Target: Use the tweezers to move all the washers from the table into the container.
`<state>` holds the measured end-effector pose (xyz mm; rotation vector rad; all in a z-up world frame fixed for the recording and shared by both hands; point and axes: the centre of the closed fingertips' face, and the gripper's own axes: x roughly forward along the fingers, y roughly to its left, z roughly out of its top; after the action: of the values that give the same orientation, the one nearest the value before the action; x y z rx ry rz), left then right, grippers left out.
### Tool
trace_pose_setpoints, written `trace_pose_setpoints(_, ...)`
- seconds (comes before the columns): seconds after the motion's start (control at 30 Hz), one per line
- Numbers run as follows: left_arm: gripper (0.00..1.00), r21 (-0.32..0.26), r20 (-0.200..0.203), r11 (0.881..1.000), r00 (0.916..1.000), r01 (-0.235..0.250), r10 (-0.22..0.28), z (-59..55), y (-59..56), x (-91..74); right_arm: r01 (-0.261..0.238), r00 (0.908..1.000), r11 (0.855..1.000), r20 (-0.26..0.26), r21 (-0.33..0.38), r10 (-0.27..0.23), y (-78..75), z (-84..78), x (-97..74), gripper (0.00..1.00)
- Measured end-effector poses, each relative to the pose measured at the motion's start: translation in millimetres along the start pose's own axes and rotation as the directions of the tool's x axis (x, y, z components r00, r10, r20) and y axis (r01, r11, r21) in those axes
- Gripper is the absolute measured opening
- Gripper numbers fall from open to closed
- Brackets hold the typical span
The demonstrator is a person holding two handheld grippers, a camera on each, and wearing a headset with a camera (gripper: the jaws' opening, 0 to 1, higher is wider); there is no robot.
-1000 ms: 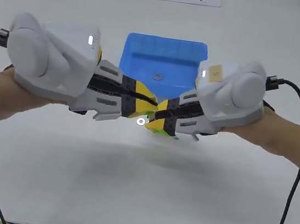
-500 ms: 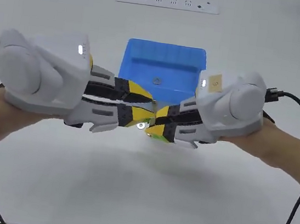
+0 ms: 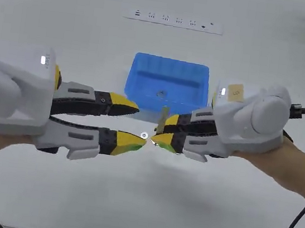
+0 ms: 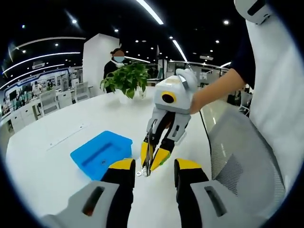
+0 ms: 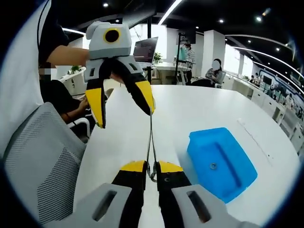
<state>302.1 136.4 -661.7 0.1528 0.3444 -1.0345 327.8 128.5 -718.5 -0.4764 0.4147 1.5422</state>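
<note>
White bench, open office behind. One washer [image 3: 144, 136] lies just in front of the container [image 3: 144, 74], and a second washer [image 3: 160, 94] sits inside. My right gripper [image 3: 161, 135] clamps the tweezers [image 3: 163, 117]; my left gripper [image 3: 138, 124] gapes. Likely light, thin, slippery: I'd pinch across the rim.

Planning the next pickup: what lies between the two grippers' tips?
In the head view, one washer lies on the table between the open left gripper and the right gripper, which grips the tweezers.
</note>
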Motion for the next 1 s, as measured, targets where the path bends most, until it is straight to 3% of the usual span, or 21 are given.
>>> trace_pose_setpoints(0.1, 0.49, -0.031, 0.037, 0.999, 0.9992, -0.015, 0.016, 6.4, -2.9, -4.7, 0.009, 1.0000, 1.000, 0.004, -0.016, -0.009, -3.1, 9.4, -8.3, 0.09)
trace_pose_setpoints(0.4, 0.65, -0.028, 0.019, 0.999, 0.9990, -0.039, 0.039, -2.3, -6.0, -9.3, 0.035, 0.9994, 0.996, 0.001, -0.078, -0.035, -18.8, 32.8, -23.6, 0.09)
trace_pose_setpoints(0.5, 0.74, -0.003, 0.028, 0.993, 0.9926, -0.118, 0.118, -3.6, 5.9, -13.9, 0.067, 0.9977, 0.991, -0.004, -0.120, -0.067, -32.3, 37.7, -25.8, 0.09)
trace_pose_setpoints(0.63, 0.86, -0.046, 0.060, 0.987, 0.9856, -0.155, 0.158, -2.8, 14.1, -21.6, 0.086, 0.9962, 0.990, 0.016, -0.112, -0.085, -48.0, 44.4, -25.8, 0.09)
trace_pose_setpoints(0.8, 1.00, -0.074, 0.059, 0.981, 0.9807, -0.182, 0.187, -8.5, 19.8, -23.4, 0.106, 0.9943, 0.986, 0.019, -0.128, -0.105, -71.6, 49.6, -22.2, 0.09)
trace_pose_setpoints(0.93, 0.99, -0.132, 0.107, 0.974, 0.9738, -0.186, 0.200, -6.8, 22.4, -21.2, 0.147, 0.9890, 0.980, 0.030, -0.133, -0.145, -96.4, 50.7, -16.4, 0.09)
trace_pose_setpoints(1.0, 0.99, -0.139, 0.103, 0.972, 0.9736, -0.188, 0.203, -8.3, 24.2, -20.2, 0.167, 0.9859, 0.978, 0.032, -0.123, -0.164, -110.8, 48.2, -11.3, 0.09)
